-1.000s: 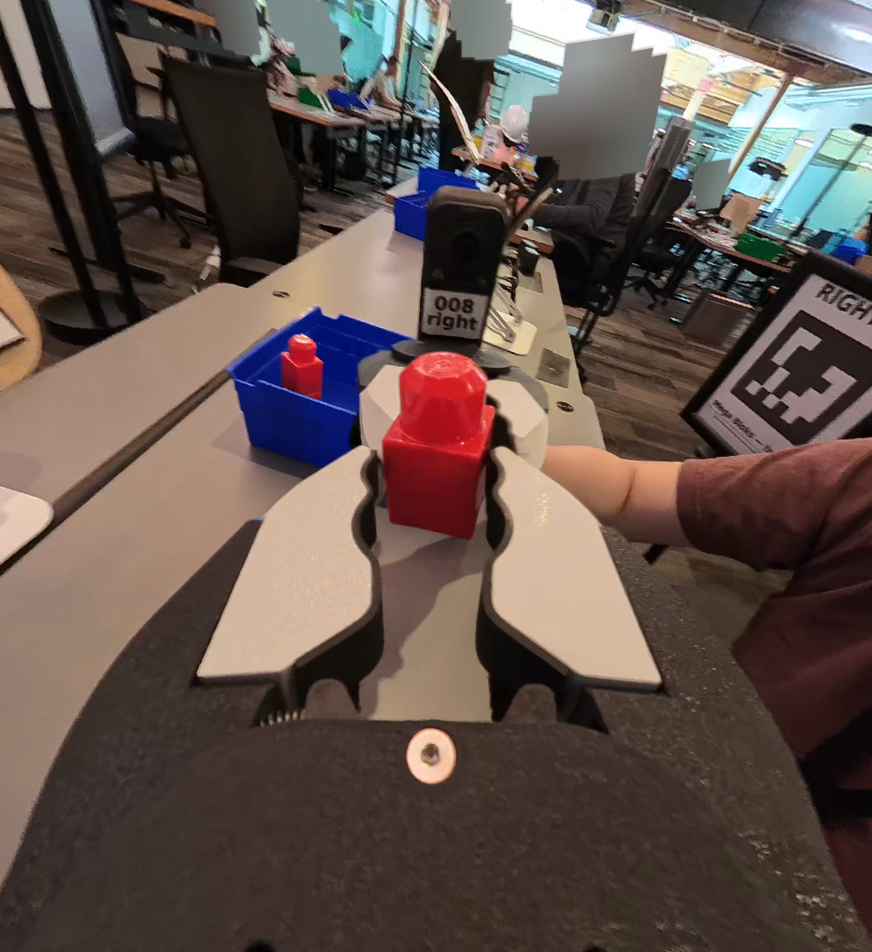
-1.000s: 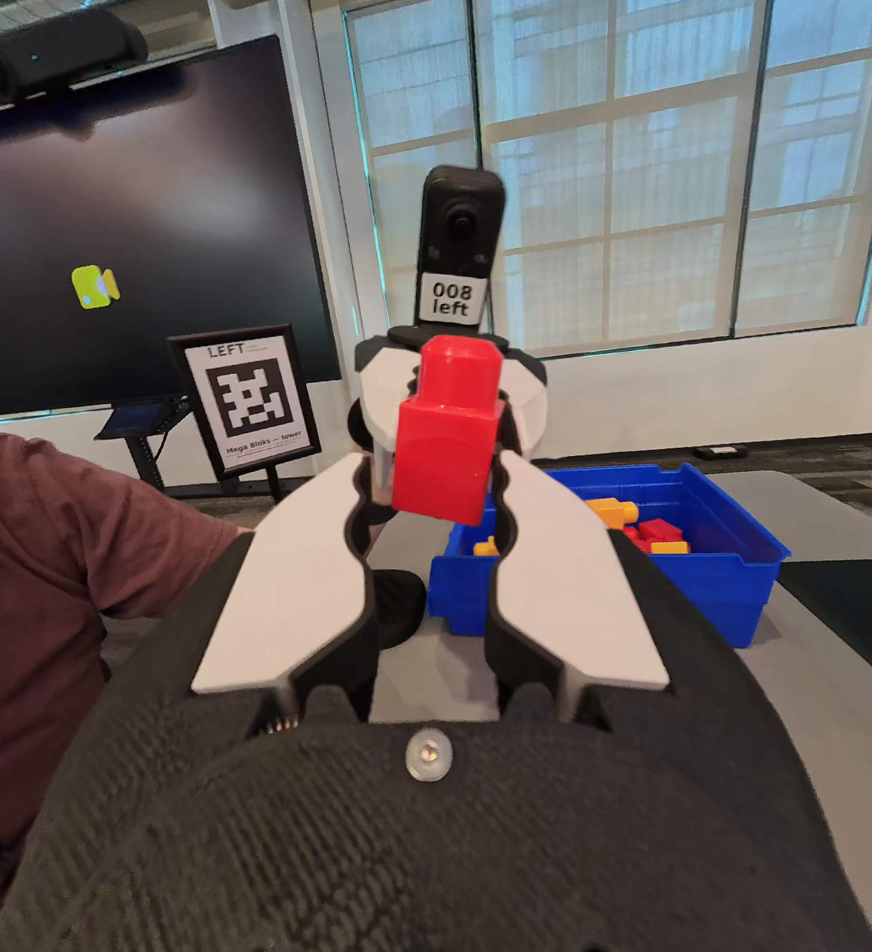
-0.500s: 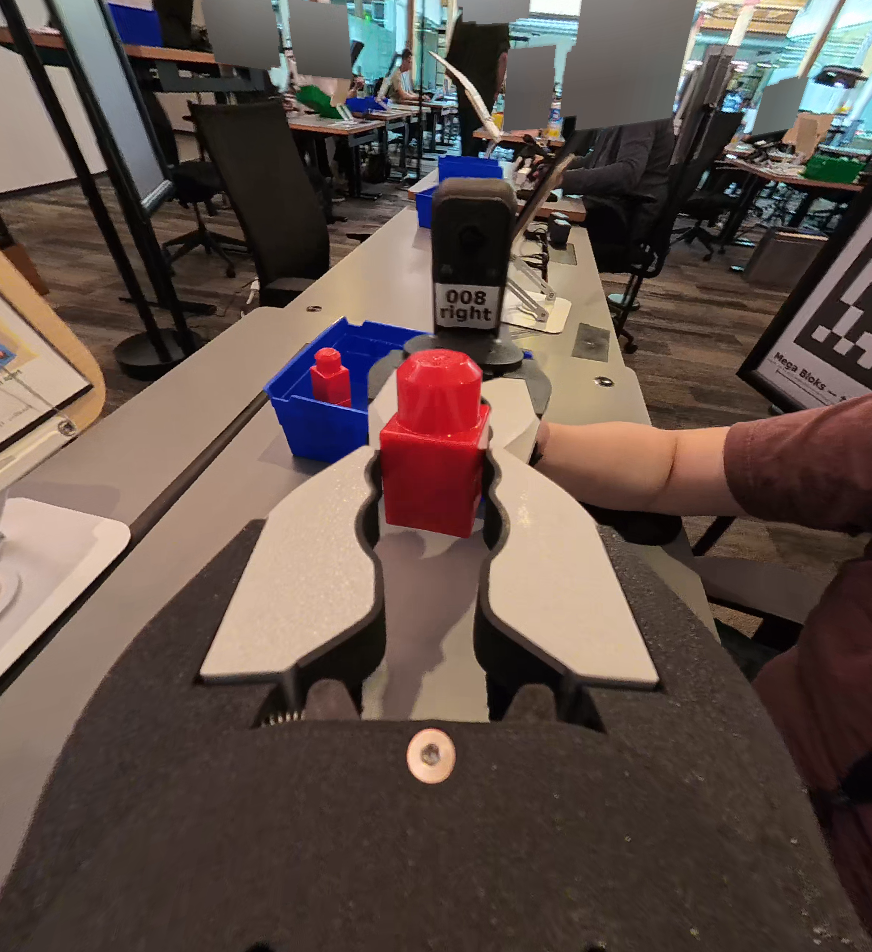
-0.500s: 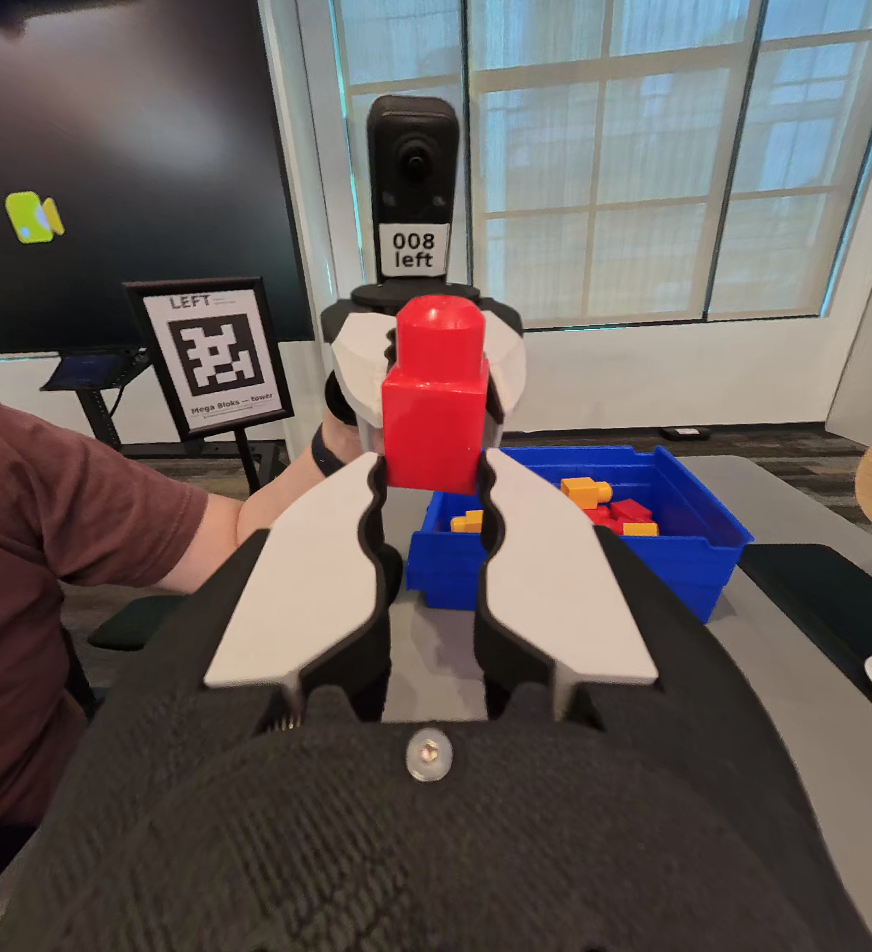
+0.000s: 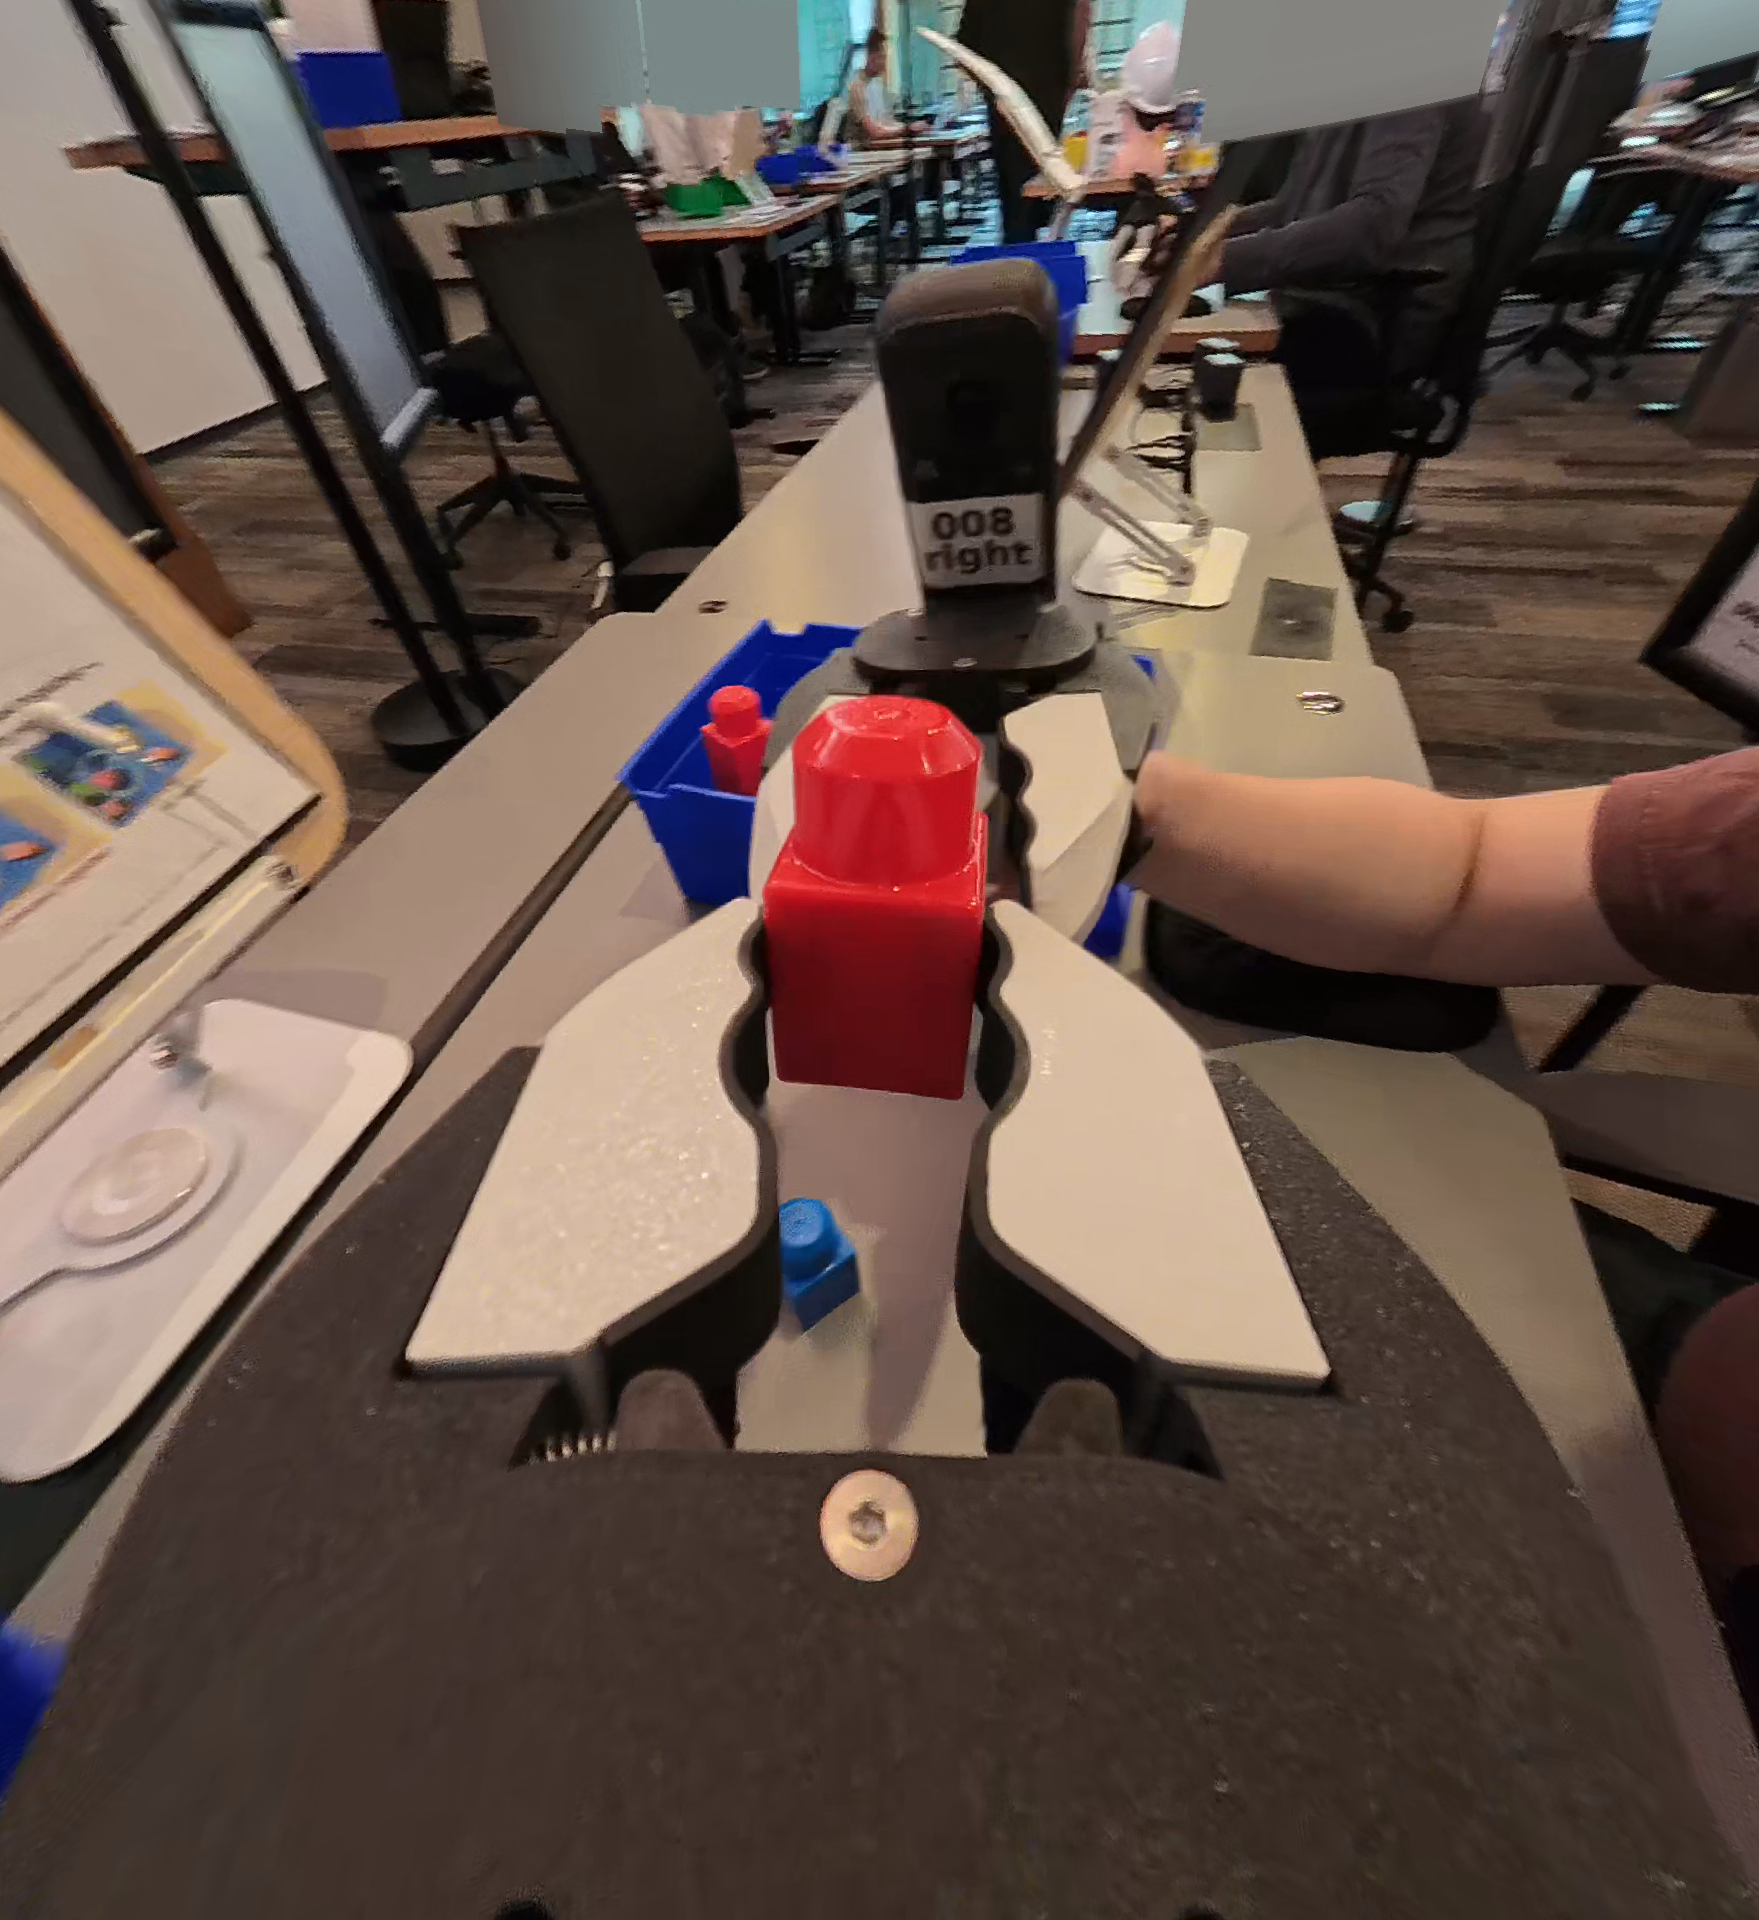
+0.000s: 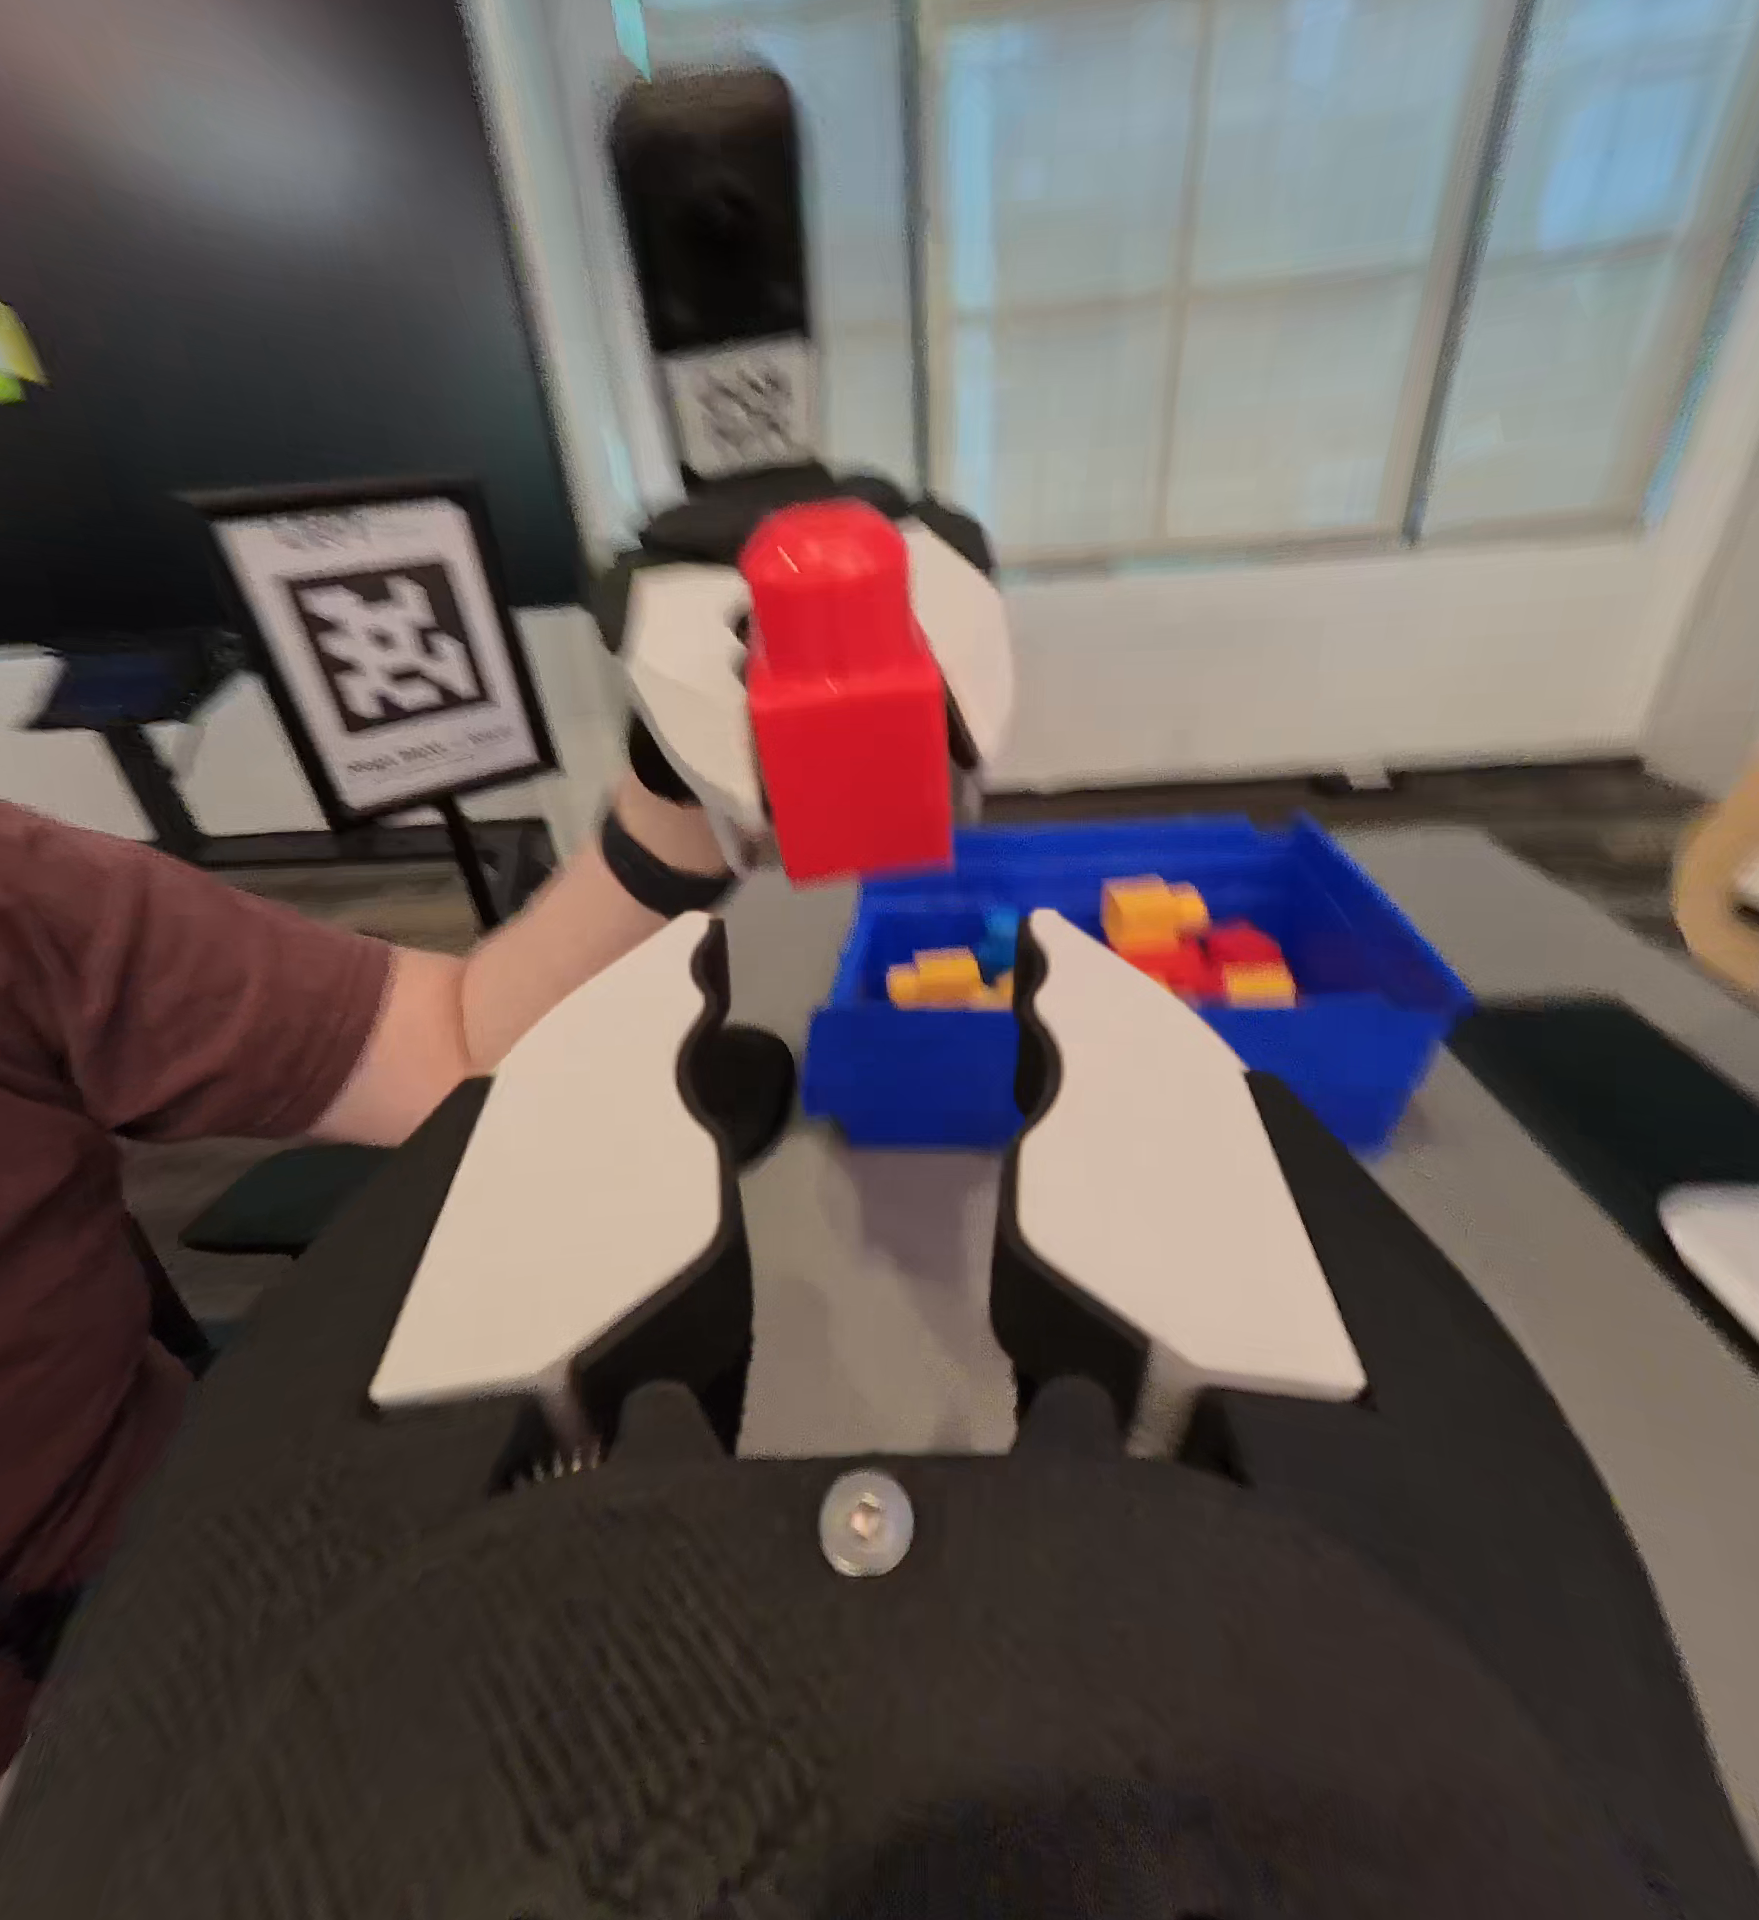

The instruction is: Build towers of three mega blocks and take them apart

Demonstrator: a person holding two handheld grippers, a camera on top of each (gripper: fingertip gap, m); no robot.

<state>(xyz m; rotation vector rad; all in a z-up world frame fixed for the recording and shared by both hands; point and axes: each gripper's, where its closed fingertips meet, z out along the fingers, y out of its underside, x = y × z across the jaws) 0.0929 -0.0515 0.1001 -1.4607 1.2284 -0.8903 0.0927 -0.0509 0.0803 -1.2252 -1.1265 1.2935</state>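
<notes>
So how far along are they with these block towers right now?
No finished tower shows. In hand: the left gripper grips one red block, while the right gripper stands open with nothing between its fingers. Left to do: a blue block lies loose on the table, and more wait in the blue bin.

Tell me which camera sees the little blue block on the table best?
The left wrist view: the little blue block lies sharp on the grey table, between the left gripper's fingers. The right wrist view doesn't show it on the table.
</notes>
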